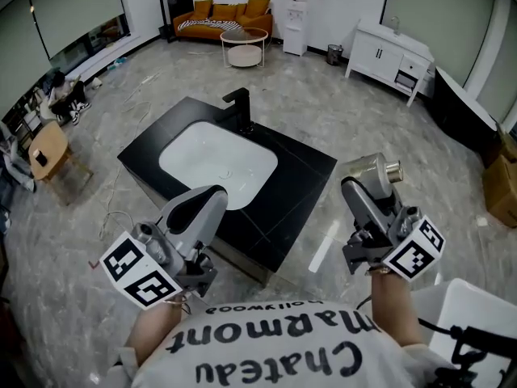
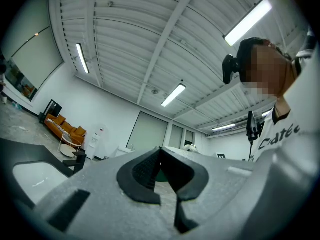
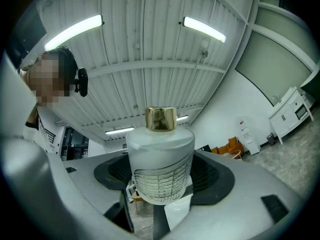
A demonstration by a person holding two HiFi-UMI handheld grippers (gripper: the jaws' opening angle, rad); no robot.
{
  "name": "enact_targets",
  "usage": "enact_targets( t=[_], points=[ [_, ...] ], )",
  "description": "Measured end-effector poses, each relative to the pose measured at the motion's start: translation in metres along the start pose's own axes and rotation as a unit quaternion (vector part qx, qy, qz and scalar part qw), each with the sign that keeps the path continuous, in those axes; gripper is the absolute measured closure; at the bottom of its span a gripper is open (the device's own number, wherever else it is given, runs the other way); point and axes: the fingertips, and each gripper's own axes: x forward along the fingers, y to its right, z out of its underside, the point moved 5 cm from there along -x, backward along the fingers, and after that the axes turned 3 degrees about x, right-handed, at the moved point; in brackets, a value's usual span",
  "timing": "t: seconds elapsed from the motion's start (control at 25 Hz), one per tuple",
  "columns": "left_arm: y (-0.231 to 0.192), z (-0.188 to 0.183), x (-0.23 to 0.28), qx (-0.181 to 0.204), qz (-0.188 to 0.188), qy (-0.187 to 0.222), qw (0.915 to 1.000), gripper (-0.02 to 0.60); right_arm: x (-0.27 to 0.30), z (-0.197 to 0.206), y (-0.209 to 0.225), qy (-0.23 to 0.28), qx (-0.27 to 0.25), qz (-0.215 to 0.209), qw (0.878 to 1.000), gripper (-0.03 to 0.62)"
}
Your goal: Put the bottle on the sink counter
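Note:
A frosted white bottle point(image 3: 160, 160) with a gold cap point(image 3: 160, 118) sits between the jaws of my right gripper point(image 3: 161, 176), which is shut on it. In the head view the bottle point(image 1: 373, 171) is held in the air to the right of the black sink counter point(image 1: 300, 186), cap pointing right, in the right gripper point(image 1: 365, 183). My left gripper point(image 1: 212, 200) hovers over the counter's near edge, just in front of the white basin point(image 1: 218, 163). In the left gripper view its jaws point(image 2: 161, 171) are closed together with nothing between them, pointing up at the ceiling.
A black faucet point(image 1: 241, 108) stands behind the basin. Grey marble floor surrounds the counter. Farther off are an orange sofa point(image 1: 224, 16), a round white table point(image 1: 244, 45), a white cabinet point(image 1: 390, 56) and a wooden chair point(image 1: 50, 151) at the left.

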Motion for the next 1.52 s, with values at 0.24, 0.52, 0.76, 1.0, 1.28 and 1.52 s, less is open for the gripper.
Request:
enact_targets(
  t=[0.24, 0.52, 0.76, 1.0, 1.28, 1.52],
  points=[
    [-0.04, 0.014, 0.008, -0.005, -0.004, -0.009, 0.9999, 0.566, 0.04, 0.017, 0.041, -0.009, 0.008, 0.001, 1.0, 0.256],
    [-0.123, 0.021, 0.015, -0.025, -0.02, -0.014, 0.9994, 0.566, 0.098, 0.052, 0.082, -0.012, 0.033, 0.028, 0.999, 0.256],
    [-0.222, 0.042, 0.054, -0.046, 0.034, -0.086, 0.9947, 0.566, 0.148, 0.091, 0.128, -0.006, 0.048, 0.112, 0.993, 0.255],
    [-0.304, 0.06, 0.086, -0.071, 0.11, -0.128, 0.9831, 0.566, 0.197, 0.122, 0.163, 0.009, 0.046, 0.19, 0.981, 0.256],
    [-0.391, 0.113, 0.097, -0.109, 0.142, -0.203, 0.9627, 0.566, 0.229, 0.174, 0.219, -0.004, 0.059, 0.29, 0.955, 0.256],
    [-0.435, 0.129, 0.098, -0.136, 0.155, -0.225, 0.9524, 0.566, 0.241, 0.224, 0.267, -0.039, 0.072, 0.356, 0.931, 0.256]
  ],
)
